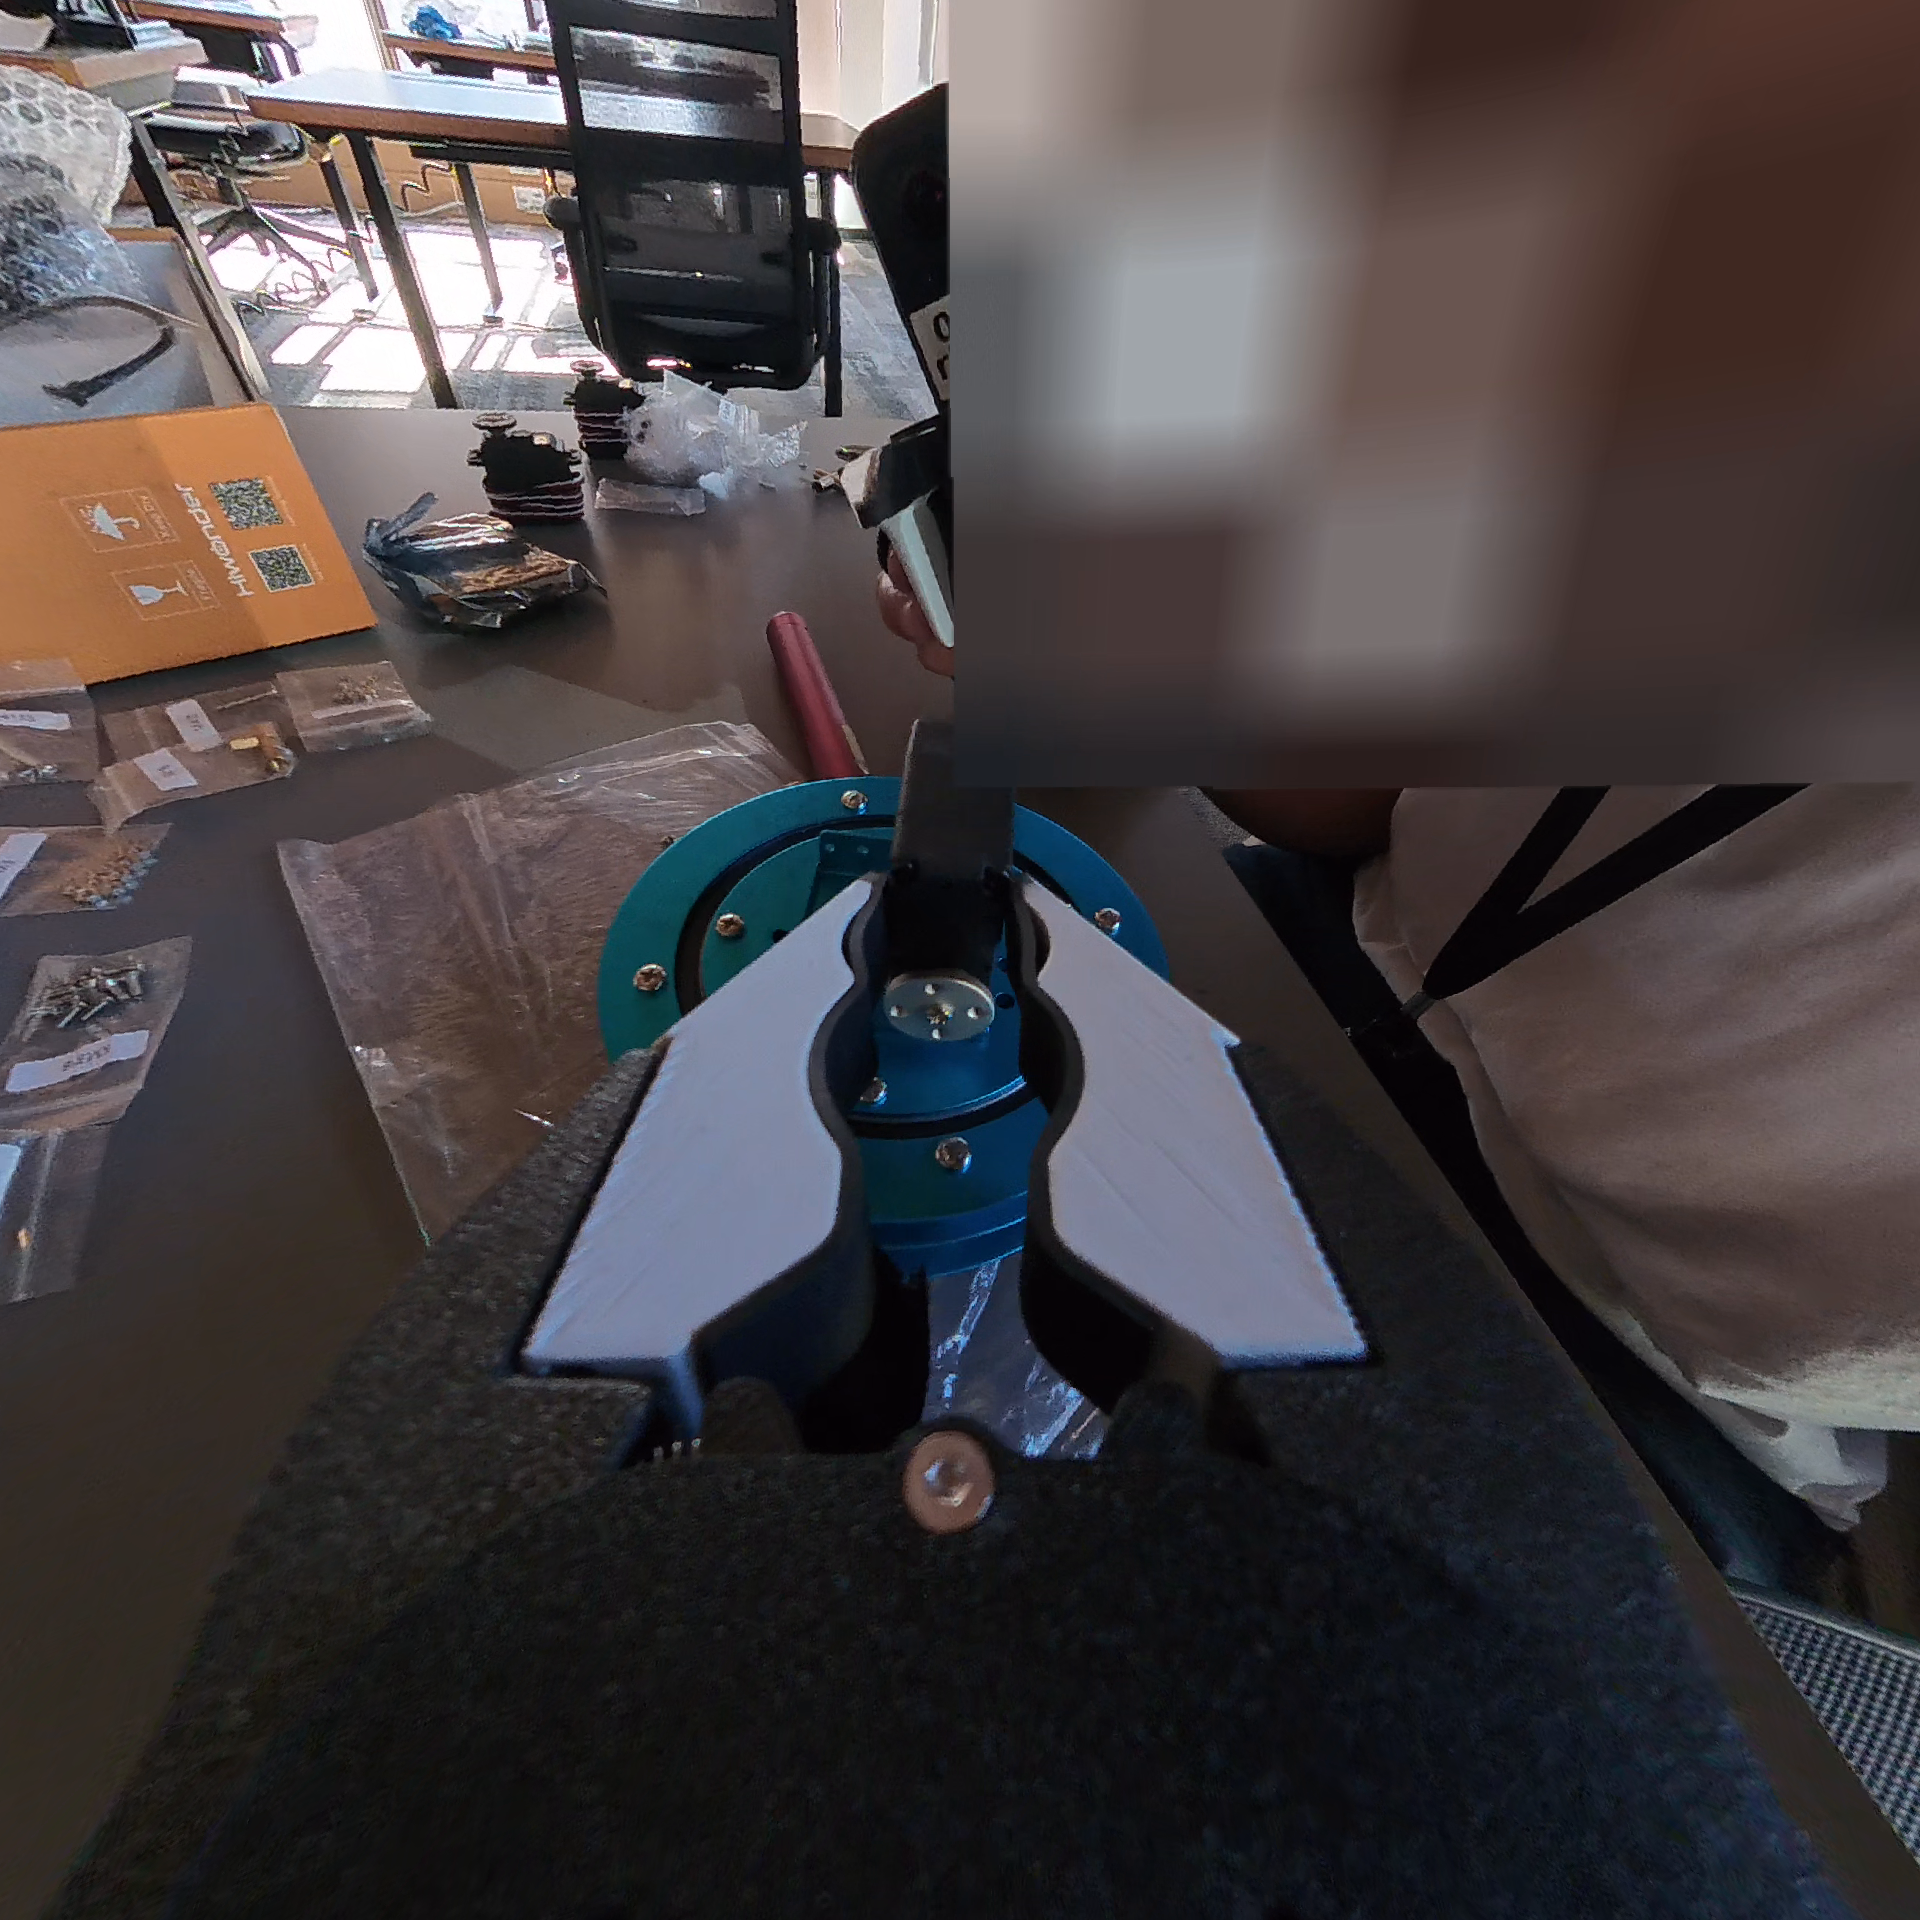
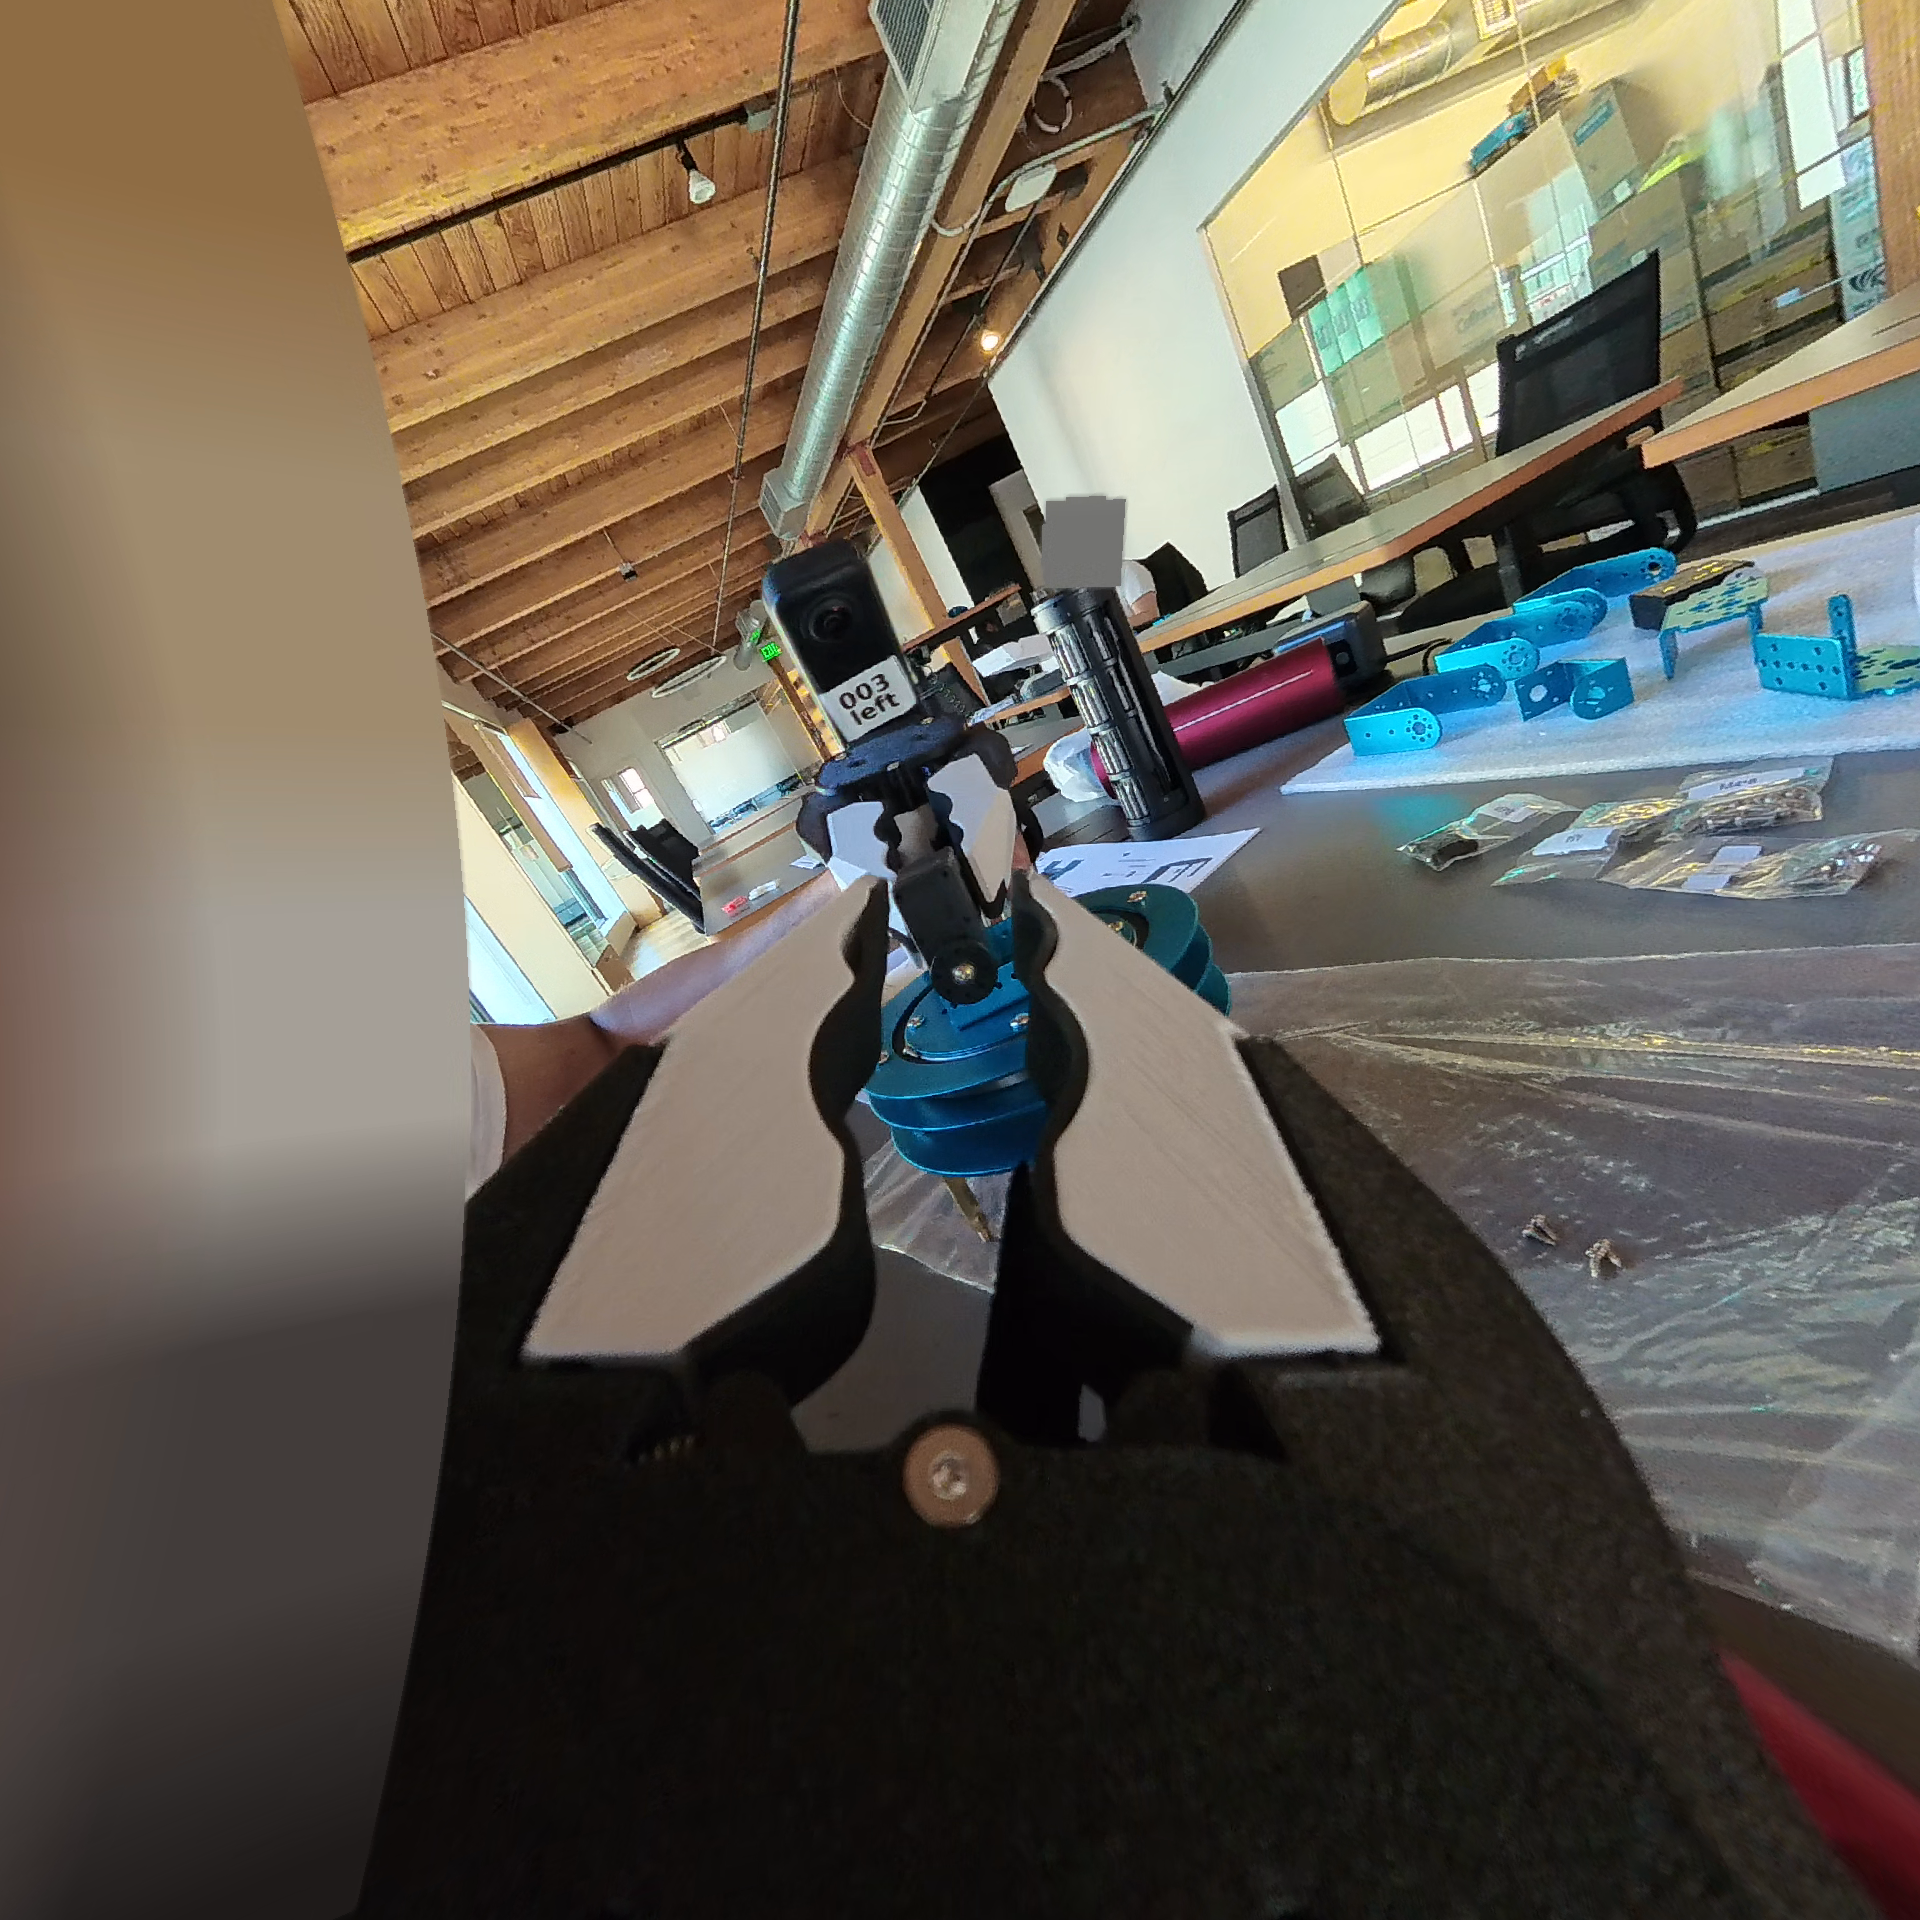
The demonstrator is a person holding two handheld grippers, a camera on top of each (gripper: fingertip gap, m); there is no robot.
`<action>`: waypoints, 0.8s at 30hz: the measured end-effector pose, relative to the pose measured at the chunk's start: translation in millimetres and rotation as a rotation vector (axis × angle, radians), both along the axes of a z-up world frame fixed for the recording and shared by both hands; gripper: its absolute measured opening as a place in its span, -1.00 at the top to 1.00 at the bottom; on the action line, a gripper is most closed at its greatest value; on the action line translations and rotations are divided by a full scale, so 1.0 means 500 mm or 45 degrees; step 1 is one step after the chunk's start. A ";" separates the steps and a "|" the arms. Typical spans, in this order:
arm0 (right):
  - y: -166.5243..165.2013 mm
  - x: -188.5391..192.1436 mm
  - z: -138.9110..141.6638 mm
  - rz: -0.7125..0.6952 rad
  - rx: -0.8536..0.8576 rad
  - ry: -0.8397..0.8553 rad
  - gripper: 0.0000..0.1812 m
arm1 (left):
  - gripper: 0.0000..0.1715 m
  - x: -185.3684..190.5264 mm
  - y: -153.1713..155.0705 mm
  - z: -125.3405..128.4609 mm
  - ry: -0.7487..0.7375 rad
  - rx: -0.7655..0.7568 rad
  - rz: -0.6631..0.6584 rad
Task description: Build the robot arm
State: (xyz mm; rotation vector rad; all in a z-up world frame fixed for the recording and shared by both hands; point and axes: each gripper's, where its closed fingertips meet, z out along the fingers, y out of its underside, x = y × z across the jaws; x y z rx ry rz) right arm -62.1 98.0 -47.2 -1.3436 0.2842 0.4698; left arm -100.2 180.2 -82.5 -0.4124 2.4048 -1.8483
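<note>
My left gripper (image 1: 948, 883) is shut on a black servo (image 1: 940, 935) with a round metal horn. It holds the servo upright over the middle of a blue round turntable base (image 1: 665, 935) that stands on a clear plastic bag. In the right wrist view the left gripper (image 2: 914, 831) shows farther off with the servo (image 2: 940, 925) hanging from it above the blue base (image 2: 935, 1122). My right gripper (image 2: 951, 894) is partly open and empty. It points at the servo from a short distance and touches nothing. One of its white fingers (image 1: 925, 561) shows in the left wrist view.
An orange box (image 1: 177, 530), bags of screws (image 1: 94, 997), two spare servos (image 1: 525, 468) and a red rod (image 1: 816, 696) lie on the dark table. Blue brackets (image 2: 1558, 675), a black cylinder (image 2: 1122, 717) and loose screws (image 2: 1569, 1247) lie to the right. A person's white shirt (image 1: 1662, 1091) is at the table edge. Left tips to right tips: about 11 centimeters.
</note>
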 end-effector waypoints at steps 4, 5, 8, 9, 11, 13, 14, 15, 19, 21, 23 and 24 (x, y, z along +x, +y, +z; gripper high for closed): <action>-0.001 0.000 0.001 0.002 0.004 0.002 0.77 | 0.76 0.000 -0.001 -0.003 -0.039 0.020 0.004; -0.001 0.000 0.001 0.004 0.005 0.004 0.77 | 0.76 0.000 -0.001 -0.003 -0.053 0.026 0.007; -0.002 0.000 0.001 0.005 0.008 0.007 0.77 | 0.75 -0.001 0.000 -0.004 -0.056 0.028 0.009; -0.002 0.000 0.001 0.006 0.009 0.008 0.77 | 0.75 -0.001 0.000 -0.004 -0.051 0.028 0.008; -0.003 0.000 0.001 0.006 0.011 0.011 0.77 | 0.76 -0.001 0.000 -0.005 -0.049 0.028 0.007; -0.003 0.000 0.001 0.007 0.012 0.013 0.77 | 0.76 -0.001 0.001 -0.007 -0.042 0.033 0.007; -0.003 0.001 0.001 0.006 0.013 0.014 0.77 | 0.76 -0.001 0.001 -0.009 -0.038 0.037 0.008; -0.003 0.001 0.001 0.006 0.013 0.015 0.77 | 0.76 -0.001 0.002 -0.010 -0.036 0.040 0.009; -0.003 0.001 0.000 0.010 0.012 0.020 0.76 | 0.75 -0.001 0.003 -0.011 -0.026 0.034 0.008; -0.002 0.001 0.000 0.013 0.012 0.024 0.76 | 0.74 -0.001 0.003 -0.011 -0.024 0.036 0.008; -0.002 0.000 -0.001 0.017 0.010 0.026 0.75 | 0.73 -0.001 0.004 -0.013 -0.019 0.041 0.010; -0.001 -0.001 -0.001 0.019 0.008 0.024 0.75 | 0.72 0.000 0.004 -0.013 -0.017 0.041 0.012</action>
